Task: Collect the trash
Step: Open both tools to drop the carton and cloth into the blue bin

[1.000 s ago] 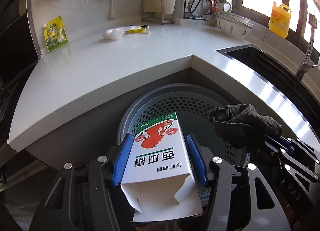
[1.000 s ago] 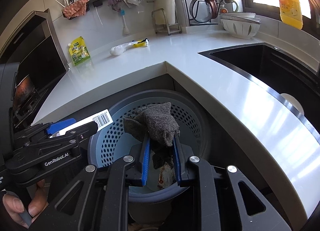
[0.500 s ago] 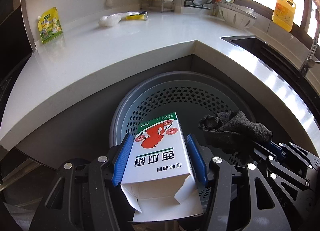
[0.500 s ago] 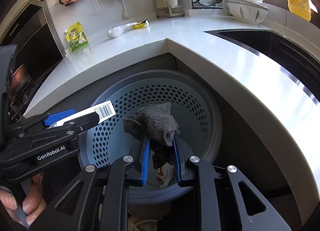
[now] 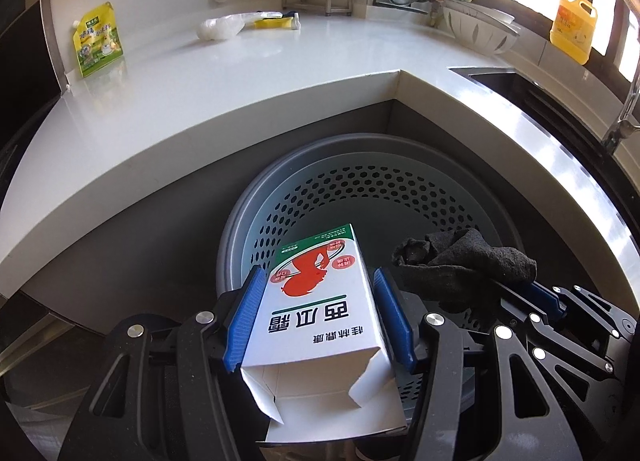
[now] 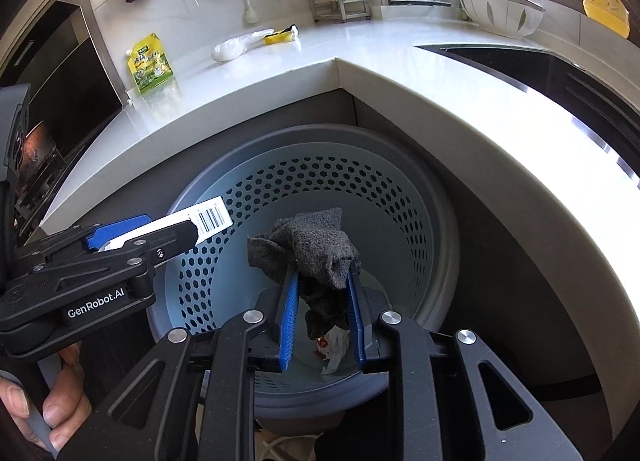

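Low centre of the left wrist view: left gripper [image 5: 318, 319] clamped on a white carton [image 5: 320, 315], blue pads flat against both long sides, torn open end toward the lens, far end hanging over the near rim of the bin [image 5: 460, 165]. Lower right of that view: right gripper [image 5: 532, 293], closed on a dark rag [image 5: 464, 261] that sticks out over the bin's mouth, just beside the carton and apart from it.

Low centre of the right wrist view: right gripper [image 6: 322, 301] pinched narrow on the same rag [image 6: 312, 253], loose folds bunched above the pads, a tail hanging between them. Left of the frame: left gripper [image 6: 120, 239] with the carton's barcoded edge [image 6: 200, 219] poking past its tip, above the bin's left wall.

Below both: round grey bin [image 6: 400, 197] with perforated walls, mouth wide open, tucked into the inner corner of the white counter [image 6: 400, 73], whose edge overhangs its far rim. Down in the bottom: crumpled white paper [image 6: 334, 347] with red marks, partly hidden by rag and pads.

Far on the counter: green pouch [image 6: 152, 63] near the wall, clear plastic bag [image 6: 232, 47] with something yellow beside it, too small to make out. Right: dark sink [image 6: 520, 61], cut off by the frame edge.
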Motion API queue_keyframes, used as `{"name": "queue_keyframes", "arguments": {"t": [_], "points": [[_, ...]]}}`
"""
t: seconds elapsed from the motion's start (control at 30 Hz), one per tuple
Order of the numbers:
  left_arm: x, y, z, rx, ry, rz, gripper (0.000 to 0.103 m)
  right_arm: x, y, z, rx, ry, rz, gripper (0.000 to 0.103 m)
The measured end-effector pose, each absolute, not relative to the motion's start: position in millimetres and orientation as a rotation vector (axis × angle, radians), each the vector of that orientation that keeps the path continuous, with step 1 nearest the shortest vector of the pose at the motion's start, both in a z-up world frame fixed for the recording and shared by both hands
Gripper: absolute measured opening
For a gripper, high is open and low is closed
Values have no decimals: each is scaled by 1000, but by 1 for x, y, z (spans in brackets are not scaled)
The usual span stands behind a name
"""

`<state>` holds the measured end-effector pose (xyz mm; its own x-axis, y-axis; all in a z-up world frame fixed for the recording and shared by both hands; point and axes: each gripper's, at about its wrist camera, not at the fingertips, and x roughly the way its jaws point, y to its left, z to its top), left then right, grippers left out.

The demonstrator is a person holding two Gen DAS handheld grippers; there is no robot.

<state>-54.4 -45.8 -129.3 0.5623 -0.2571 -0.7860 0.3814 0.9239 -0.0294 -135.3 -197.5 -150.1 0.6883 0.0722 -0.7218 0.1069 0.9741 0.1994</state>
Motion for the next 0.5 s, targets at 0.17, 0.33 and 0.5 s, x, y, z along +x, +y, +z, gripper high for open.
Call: {"name": "queue_keyframes", "arguments": {"t": [0.17,0.33,0.5], "points": [[-55,-42,-127,134,889,-369,70,-139,-199,-144,229,779,-37,43],[-56,-38,-124,126,883,-360,73,-140,-202,-141,238,779,-38,43],[-58,-35,-120,126,866,-346,75,-142,-199,-138,234,775,-32,43]]}}
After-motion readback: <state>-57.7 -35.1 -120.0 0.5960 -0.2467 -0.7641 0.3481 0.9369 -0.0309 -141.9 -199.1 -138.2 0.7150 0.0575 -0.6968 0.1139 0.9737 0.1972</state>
